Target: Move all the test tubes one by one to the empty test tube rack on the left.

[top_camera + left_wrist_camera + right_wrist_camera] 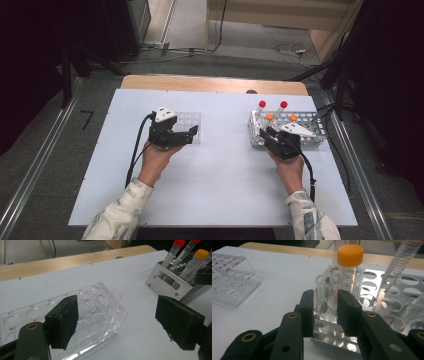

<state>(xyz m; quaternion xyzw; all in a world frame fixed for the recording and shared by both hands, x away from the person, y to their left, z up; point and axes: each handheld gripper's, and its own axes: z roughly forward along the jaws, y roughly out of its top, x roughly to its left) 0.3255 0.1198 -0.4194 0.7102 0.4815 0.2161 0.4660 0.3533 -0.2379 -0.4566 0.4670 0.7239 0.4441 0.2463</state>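
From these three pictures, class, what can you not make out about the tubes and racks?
- Uncapped clear tube between the right gripper jaws: right gripper view; whether gripped is unclear, contact hidden.
- Red-capped tubes: left gripper view; caps cut by top edge.
- Clear plastic rack: high view; left gripper covers part.
- Metal rack: high view; right hand hides front holes.

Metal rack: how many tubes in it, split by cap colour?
Red-capped tubes: 2
Orange-capped tubes: 2
Uncapped clear tube: 1
Total: 5
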